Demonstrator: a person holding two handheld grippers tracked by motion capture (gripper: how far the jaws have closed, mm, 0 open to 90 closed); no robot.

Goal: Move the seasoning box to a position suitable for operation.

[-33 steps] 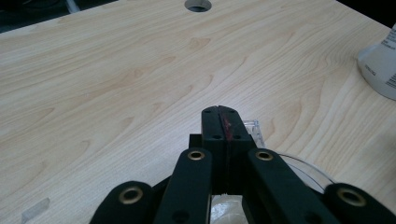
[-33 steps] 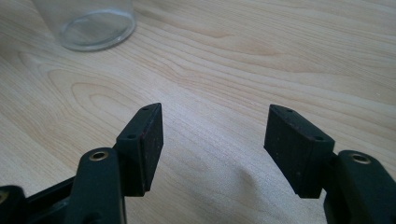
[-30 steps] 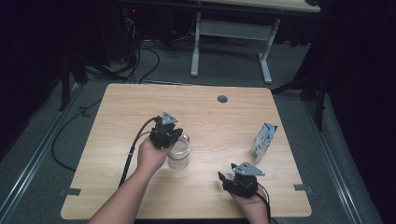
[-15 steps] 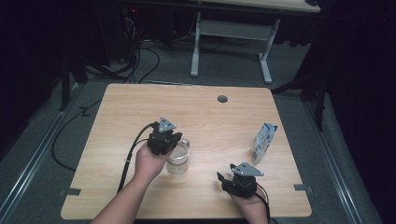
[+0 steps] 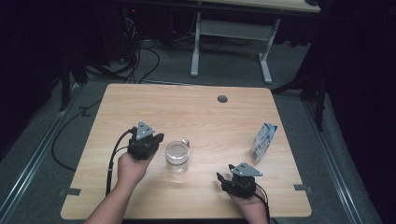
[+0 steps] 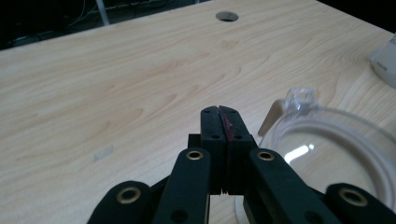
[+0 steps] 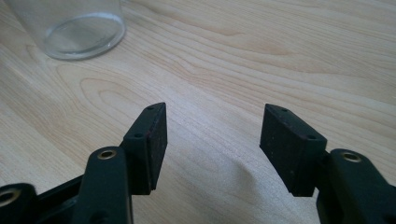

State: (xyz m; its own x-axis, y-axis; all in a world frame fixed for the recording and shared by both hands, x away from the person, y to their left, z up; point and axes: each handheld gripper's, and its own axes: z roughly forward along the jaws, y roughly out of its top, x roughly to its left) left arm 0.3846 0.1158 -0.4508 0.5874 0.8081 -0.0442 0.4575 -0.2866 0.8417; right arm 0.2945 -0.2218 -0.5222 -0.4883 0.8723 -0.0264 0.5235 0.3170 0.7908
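Note:
A clear glass jar [image 5: 177, 157] with a small tab on its rim stands open near the middle of the wooden table [image 5: 196, 112]. My left gripper [image 5: 158, 137] sits just left of it with its jaws pressed together on nothing. In the left gripper view the shut jaw tips [image 6: 219, 113] lie beside the jar's rim [image 6: 322, 122], apart from it. My right gripper [image 5: 225, 173] rests near the front right of the table. Its jaws [image 7: 212, 135] stand wide apart over bare wood, and the jar's base [image 7: 81, 32] is ahead to the left.
A small white and blue carton [image 5: 263, 142] stands upright at the right of the table; its corner [image 6: 386, 60] shows in the left gripper view. A round cable hole [image 5: 222, 99] lies near the far edge. Cables run over the floor beyond.
My left gripper has slid left and a little toward the person, from over the jar's far-left rim to beside it. The right gripper has stayed put.

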